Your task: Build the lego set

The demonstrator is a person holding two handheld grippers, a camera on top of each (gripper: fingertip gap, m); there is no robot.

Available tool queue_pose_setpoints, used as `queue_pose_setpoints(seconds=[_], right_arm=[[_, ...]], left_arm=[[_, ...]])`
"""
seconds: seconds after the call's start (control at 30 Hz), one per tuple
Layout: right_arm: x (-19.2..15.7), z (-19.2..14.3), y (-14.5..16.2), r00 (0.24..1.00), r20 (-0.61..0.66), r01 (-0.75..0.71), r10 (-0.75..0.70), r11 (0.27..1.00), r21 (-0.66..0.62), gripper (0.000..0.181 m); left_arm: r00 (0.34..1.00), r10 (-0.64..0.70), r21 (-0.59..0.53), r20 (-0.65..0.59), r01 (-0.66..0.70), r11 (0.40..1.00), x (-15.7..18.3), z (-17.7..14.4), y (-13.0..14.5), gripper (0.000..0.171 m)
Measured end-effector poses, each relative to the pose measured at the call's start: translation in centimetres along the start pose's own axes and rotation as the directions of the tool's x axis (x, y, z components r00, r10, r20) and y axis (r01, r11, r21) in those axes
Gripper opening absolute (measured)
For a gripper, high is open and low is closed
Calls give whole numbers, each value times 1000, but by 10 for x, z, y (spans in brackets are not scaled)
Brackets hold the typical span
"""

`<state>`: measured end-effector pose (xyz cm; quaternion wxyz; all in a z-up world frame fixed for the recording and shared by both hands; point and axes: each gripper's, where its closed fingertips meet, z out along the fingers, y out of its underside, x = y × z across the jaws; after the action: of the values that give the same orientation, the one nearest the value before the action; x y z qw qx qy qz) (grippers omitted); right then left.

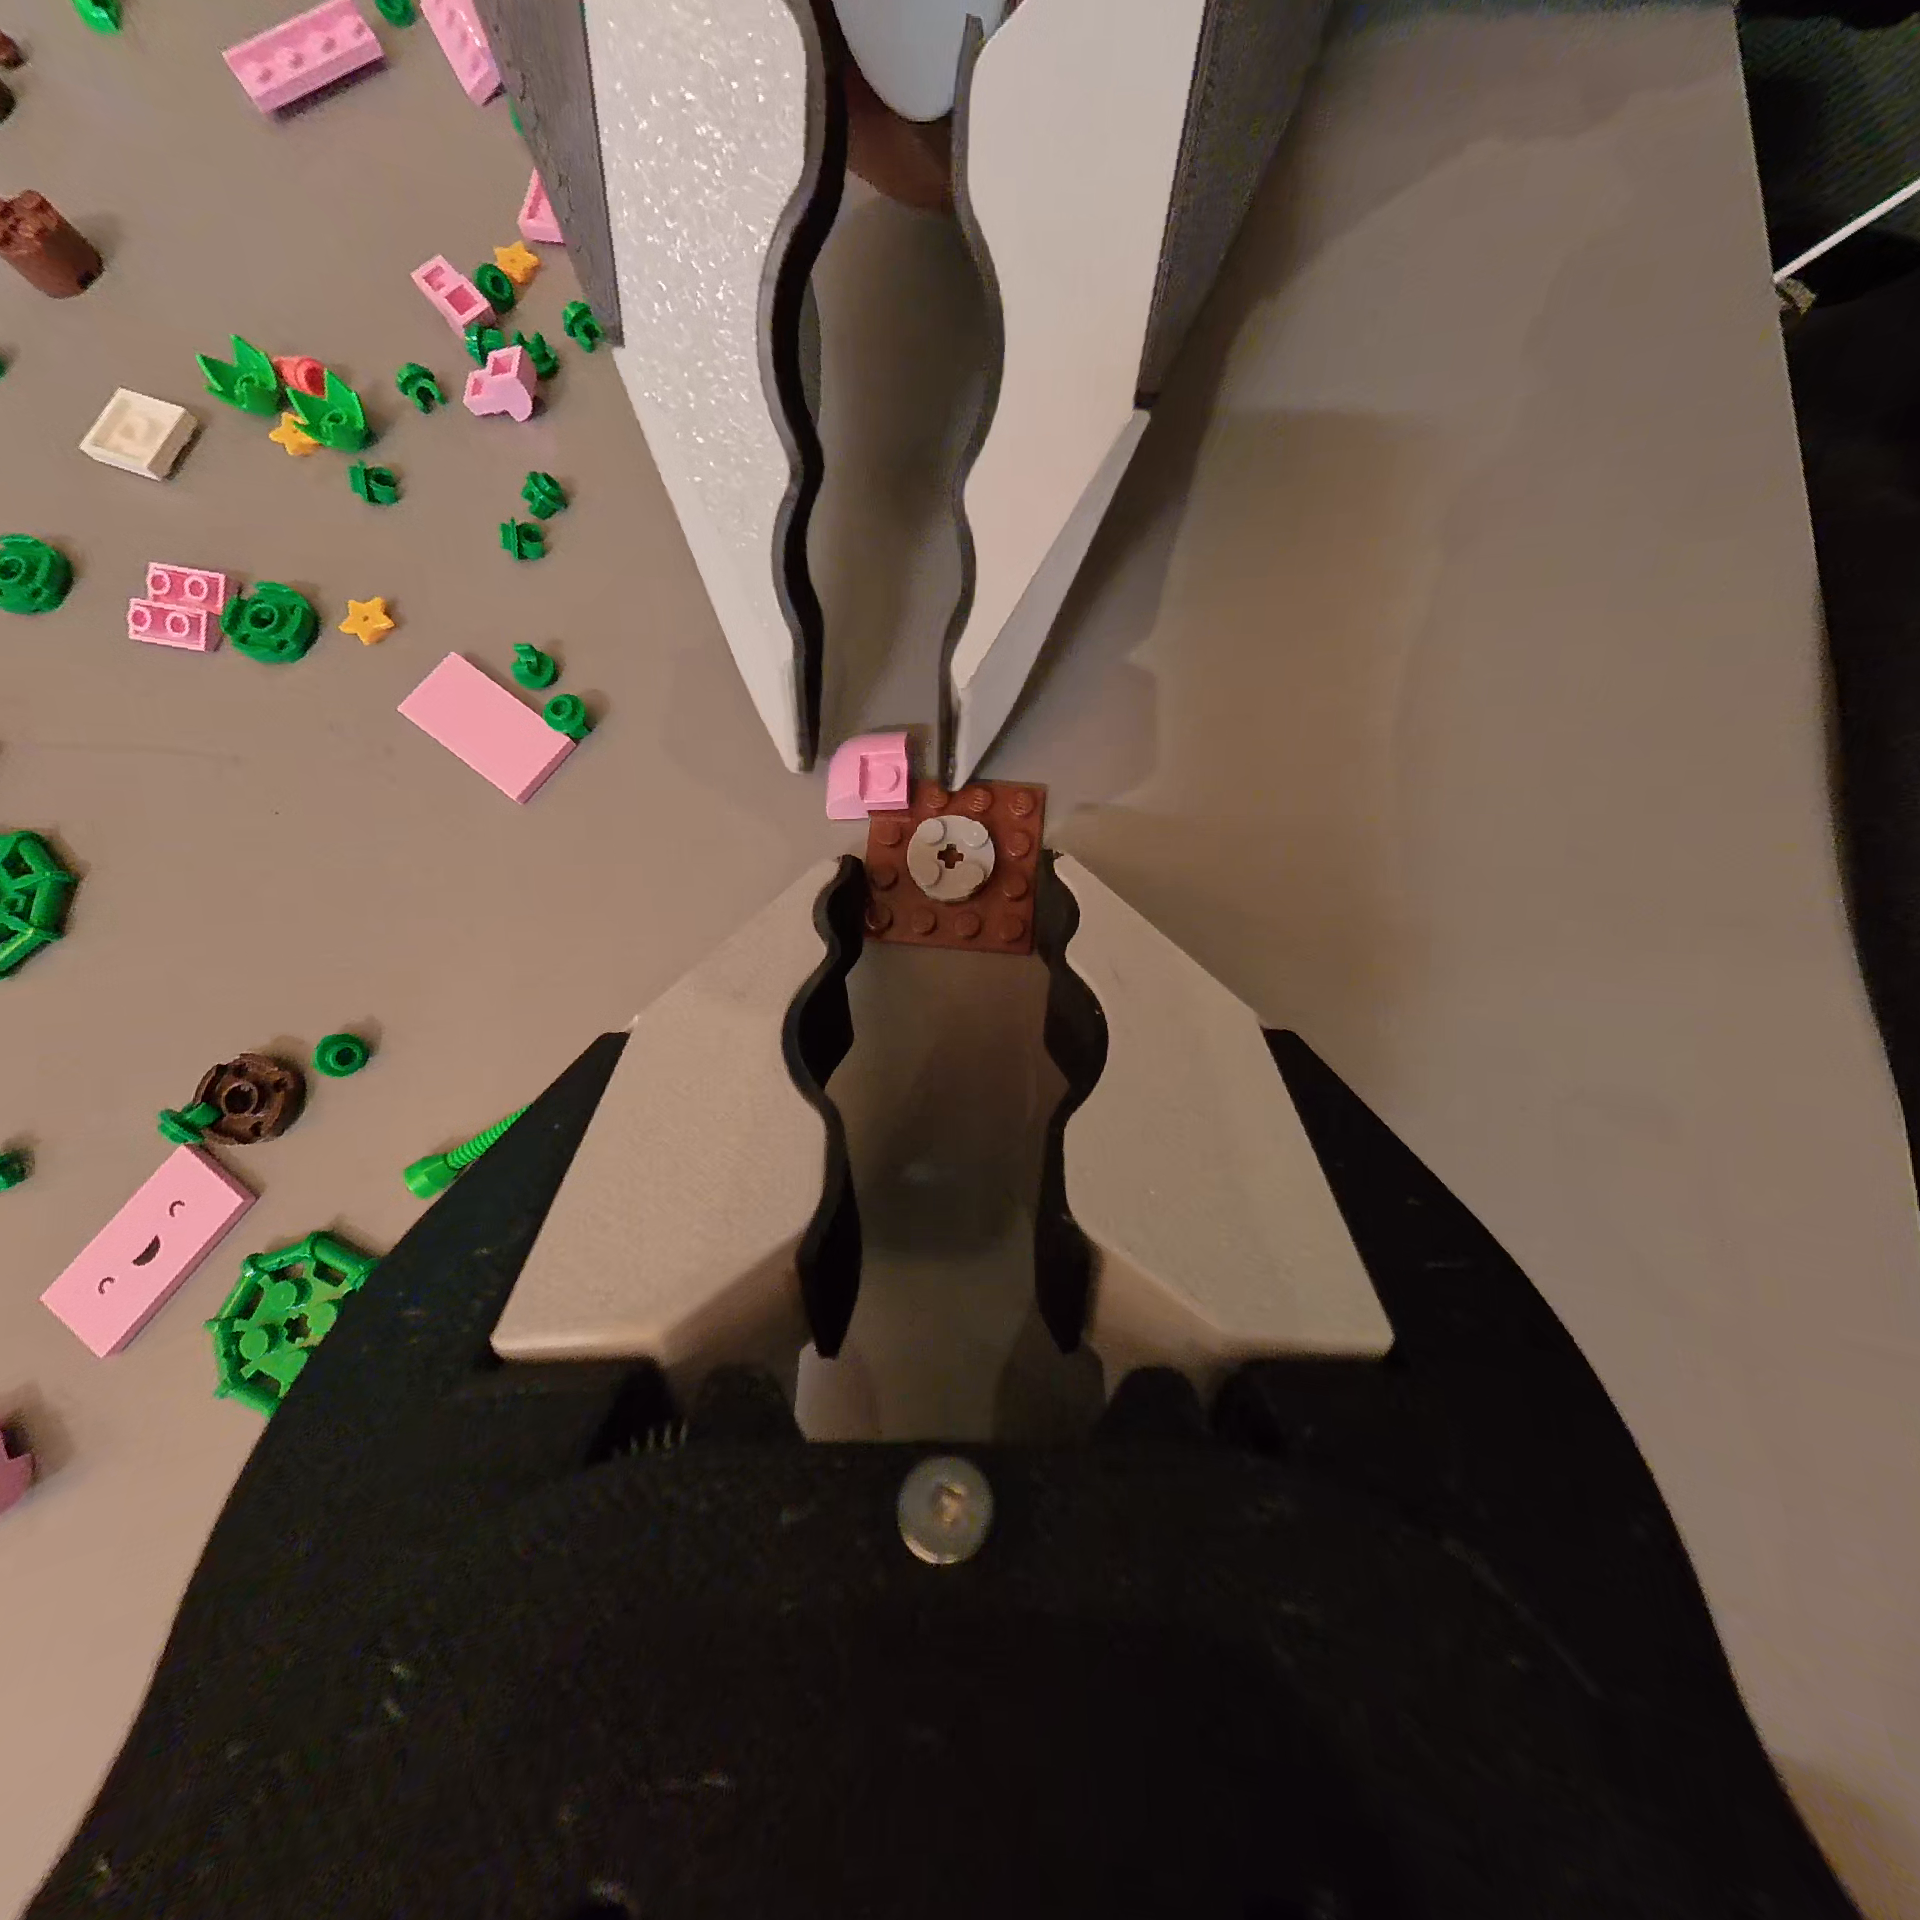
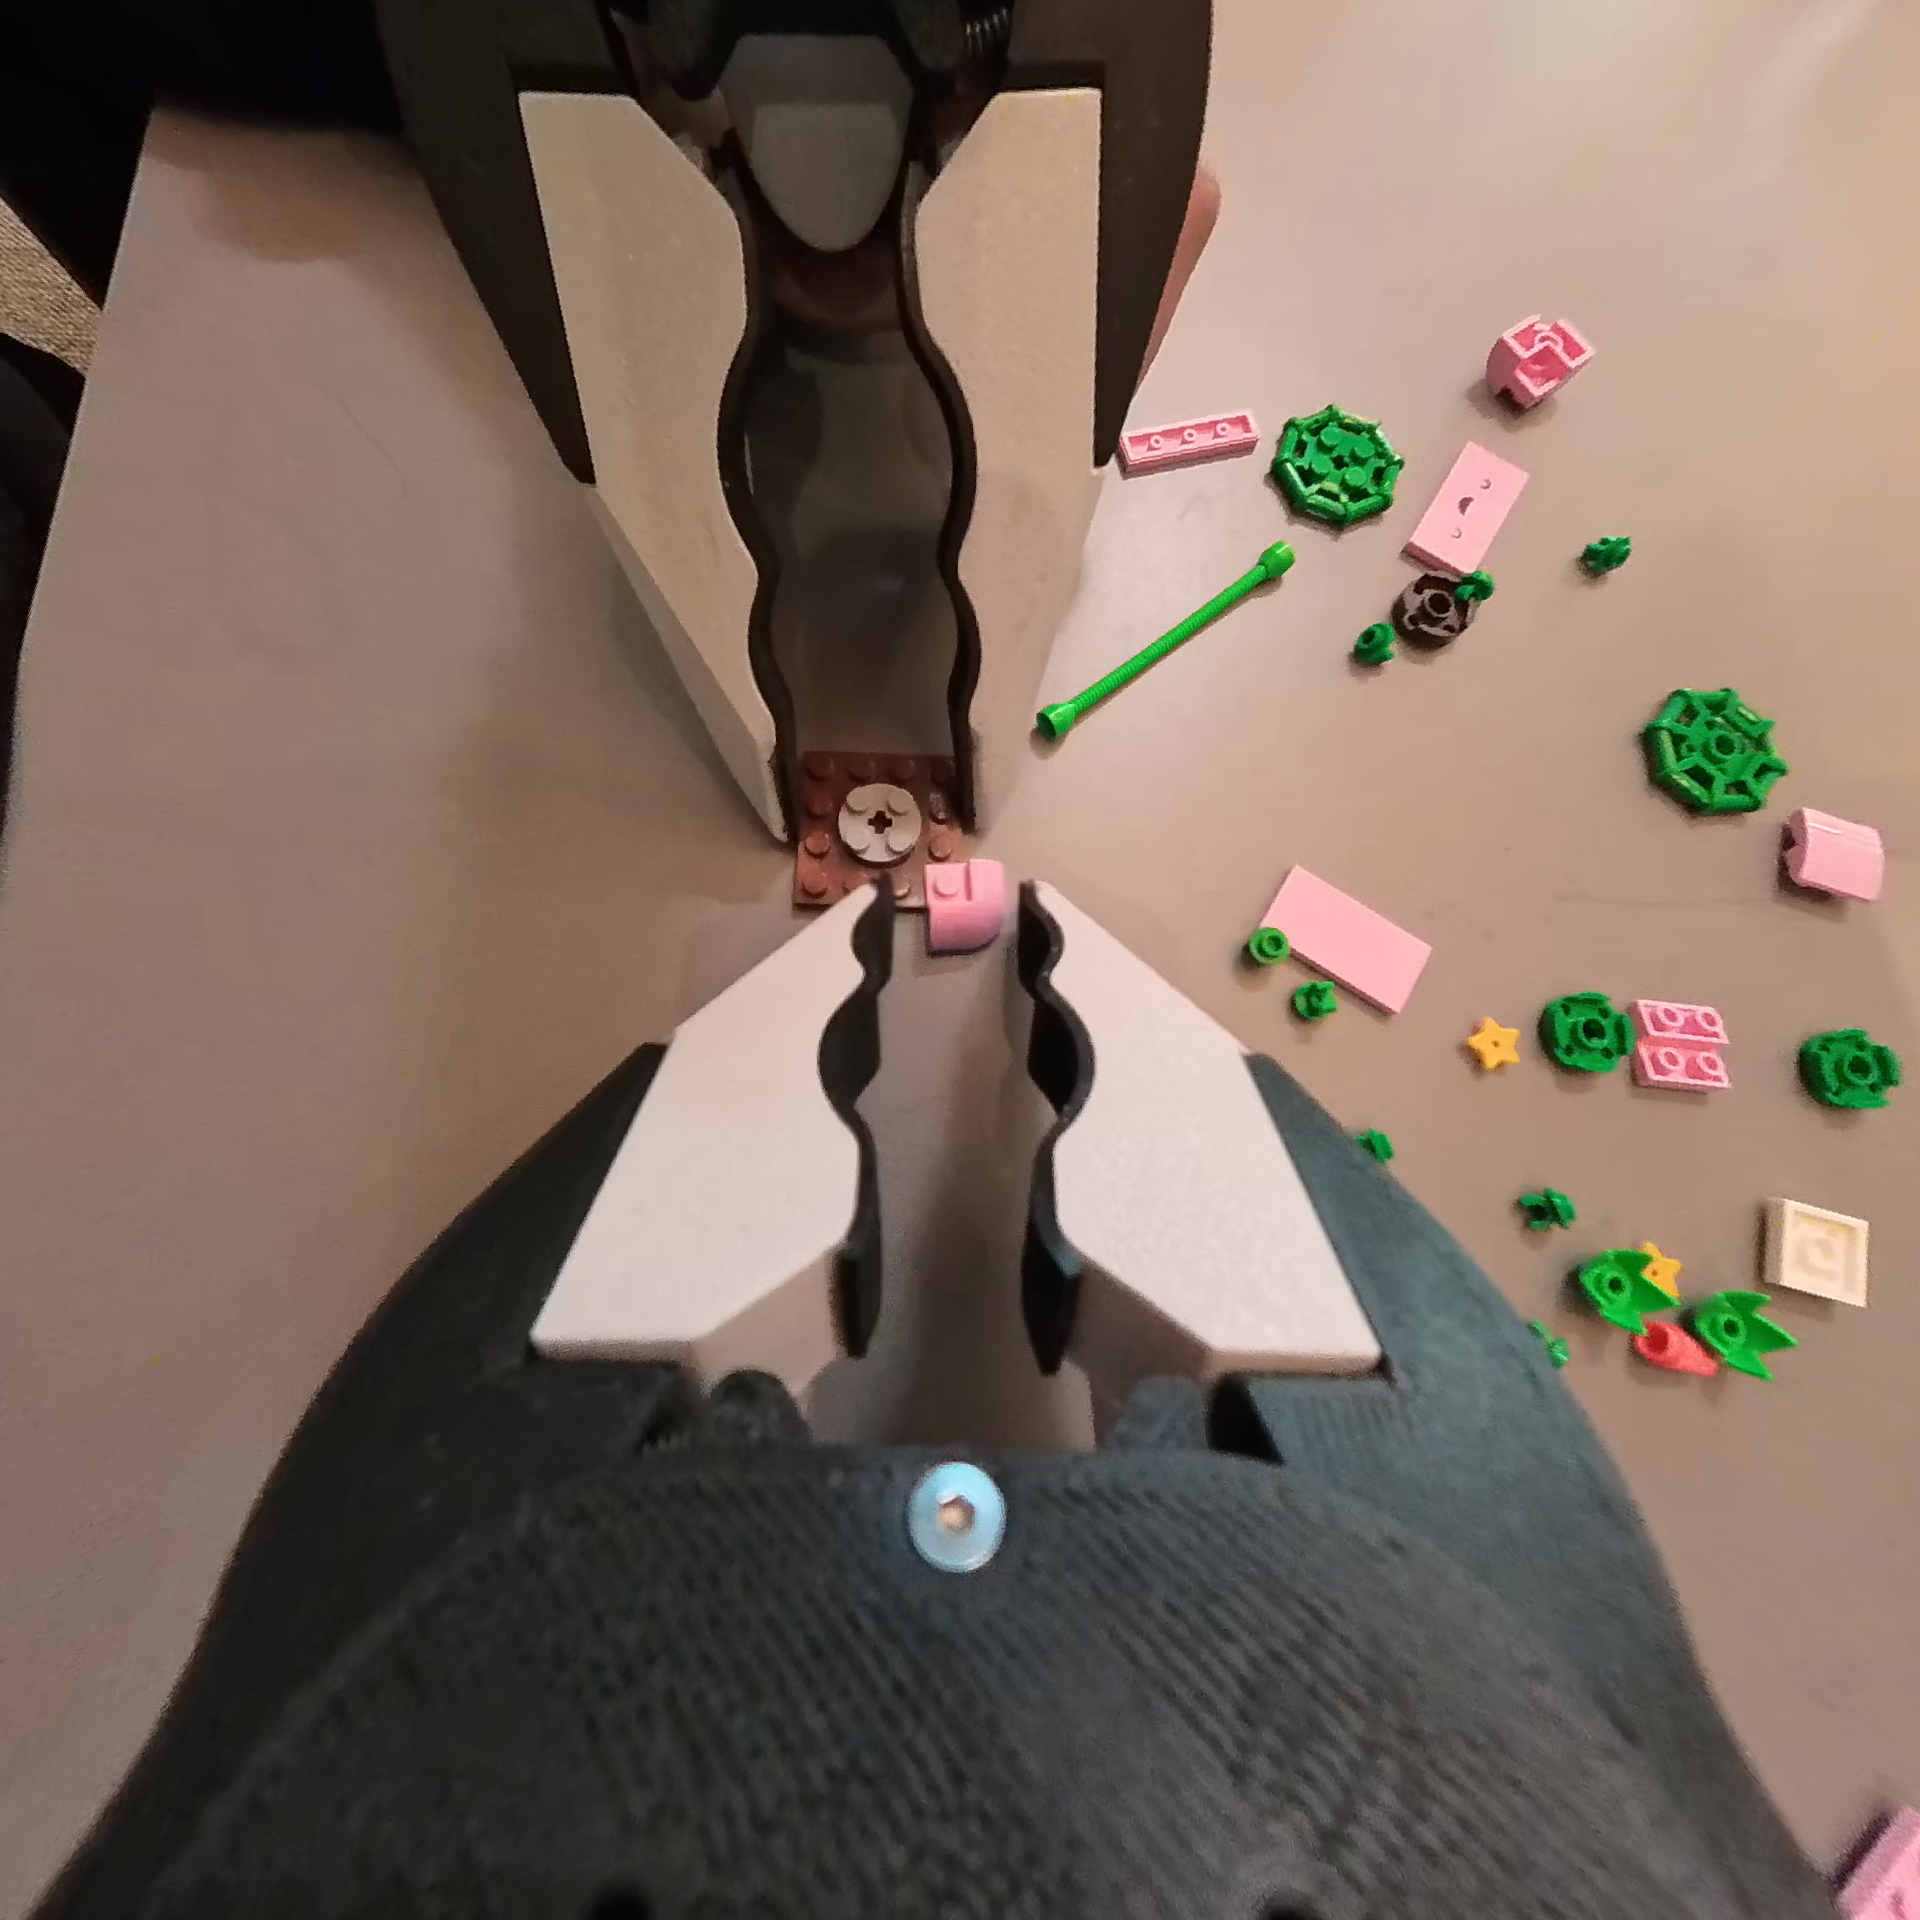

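Facing tip to tip low over the table (image 1: 1403, 831): left gripper (image 1: 954, 871) clamps brown plate (image 1: 997, 914) edges; right gripper (image 2: 956, 899) slightly parted, pink curved brick (image 2: 964, 906) between tips at plate's corner, grip unclear.

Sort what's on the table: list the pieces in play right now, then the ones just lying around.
In play:
brown plate, held by the left hand-held gripper
grey round piece on it
small pink curved brick at the plate's corner, by the right hand-held gripper

Lying about:
green flexible rod
white tile
yellow star
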<state>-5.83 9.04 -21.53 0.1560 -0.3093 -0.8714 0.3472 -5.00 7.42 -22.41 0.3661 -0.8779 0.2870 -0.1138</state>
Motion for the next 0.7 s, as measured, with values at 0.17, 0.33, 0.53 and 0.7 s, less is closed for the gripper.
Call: queue_pose_setpoints(seconds=[0.17,0.33,0.53,0.7], right_arm=[[1,-3,1,1000,-2,-5,5,1000,1,25],[-2,-4,0,999,33,-17,16,1000,13,24],[-6,-4,4,999,44,-7,7,1000,-12,23],[-7,-5,7,999,48,1,1,999,-32,19]], left_arm=[[1000,0,0,0,0,1000,0,0,0,32],[1000,0,0,0,0,1000,0,0,0,32],[1000,0,0,0,0,1000,0,0,0,32],[1000,0,0,0,0,1000,0,0,0,32]])
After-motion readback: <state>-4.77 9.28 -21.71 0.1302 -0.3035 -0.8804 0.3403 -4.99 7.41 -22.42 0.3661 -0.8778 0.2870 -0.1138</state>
